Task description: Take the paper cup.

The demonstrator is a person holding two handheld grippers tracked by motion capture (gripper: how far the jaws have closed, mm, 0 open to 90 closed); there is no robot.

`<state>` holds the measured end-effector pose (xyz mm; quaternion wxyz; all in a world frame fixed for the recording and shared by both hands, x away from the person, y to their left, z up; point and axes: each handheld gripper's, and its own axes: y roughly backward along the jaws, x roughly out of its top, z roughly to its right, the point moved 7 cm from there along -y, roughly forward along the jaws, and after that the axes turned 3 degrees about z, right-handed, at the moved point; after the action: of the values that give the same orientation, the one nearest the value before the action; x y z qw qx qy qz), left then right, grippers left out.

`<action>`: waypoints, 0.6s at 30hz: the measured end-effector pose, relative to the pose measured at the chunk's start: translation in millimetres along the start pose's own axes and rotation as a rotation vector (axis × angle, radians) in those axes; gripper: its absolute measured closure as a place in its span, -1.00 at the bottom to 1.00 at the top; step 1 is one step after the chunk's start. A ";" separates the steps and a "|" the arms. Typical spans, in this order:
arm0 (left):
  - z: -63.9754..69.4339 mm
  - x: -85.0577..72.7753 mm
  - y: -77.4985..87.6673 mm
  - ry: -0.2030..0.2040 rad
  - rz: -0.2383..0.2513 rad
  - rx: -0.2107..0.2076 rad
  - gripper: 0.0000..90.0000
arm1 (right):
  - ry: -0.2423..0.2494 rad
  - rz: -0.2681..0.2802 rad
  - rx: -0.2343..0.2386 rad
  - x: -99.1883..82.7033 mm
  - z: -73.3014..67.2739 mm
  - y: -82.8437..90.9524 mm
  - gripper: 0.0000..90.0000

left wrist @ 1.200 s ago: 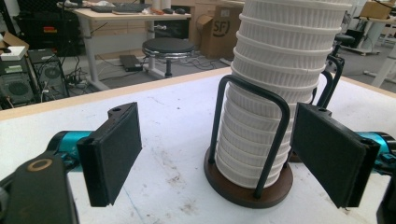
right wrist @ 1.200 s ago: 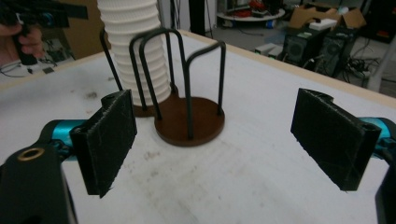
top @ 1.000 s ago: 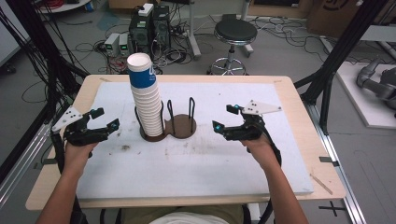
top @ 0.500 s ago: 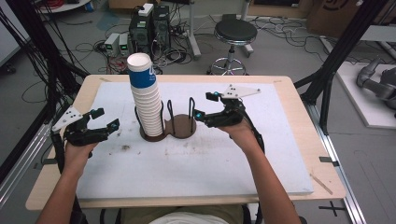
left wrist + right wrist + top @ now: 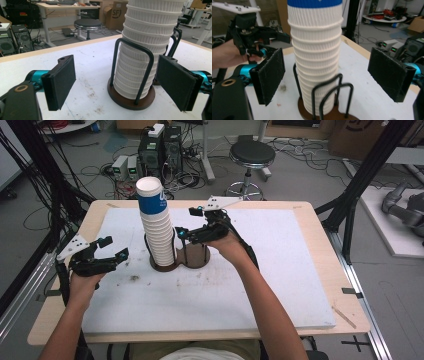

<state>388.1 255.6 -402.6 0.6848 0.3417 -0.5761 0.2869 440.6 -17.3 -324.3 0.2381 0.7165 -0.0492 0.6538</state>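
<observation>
Swung in from the right, black two-jaw right gripper (image 5: 189,224) now hovers wide open beside tall stack of ribbed white paper cups (image 5: 156,227), just short of touching

cup stack (image 5: 315,57) | top cut off | base behind holder (image 5: 332,100) wires

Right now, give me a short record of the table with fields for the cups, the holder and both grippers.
cups: tall white stack of cups, blue band on top, standing upright
holder: dark two-ring cup holder, stack in its left ring, right ring empty
left gripper: open, apart from the stack
right gripper: open, beside the stack, not touching
surface: white table pad
</observation>
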 end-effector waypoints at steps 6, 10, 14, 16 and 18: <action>0.9 -0.4 -1.0 0.001 0.000 -0.007 -0.63 | -0.001 -0.004 0.024 6.0 -0.1 -22.6 -0.68; 0.0 -0.4 -0.9 0.007 0.003 -0.008 -0.63 | -0.004 -0.009 0.040 7.3 -1.2 -33.9 -0.68; -0.8 -0.4 -0.5 0.009 0.004 -0.008 -0.63 | -0.011 -0.011 0.046 6.2 -2.0 -41.4 -0.68; -1.1 0.0 -0.2 0.012 0.007 -0.008 -0.63 | -0.017 -0.007 0.057 5.9 -3.5 -48.0 -0.68; -1.4 0.1 0.0 0.014 0.009 -0.008 -0.63 | -0.014 -0.007 0.059 6.3 -4.2 -50.5 -0.68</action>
<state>389.0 256.7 -402.7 0.6887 0.3346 -0.5741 0.2901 456.9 30.4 -332.1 0.2188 0.7280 -0.0287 0.6490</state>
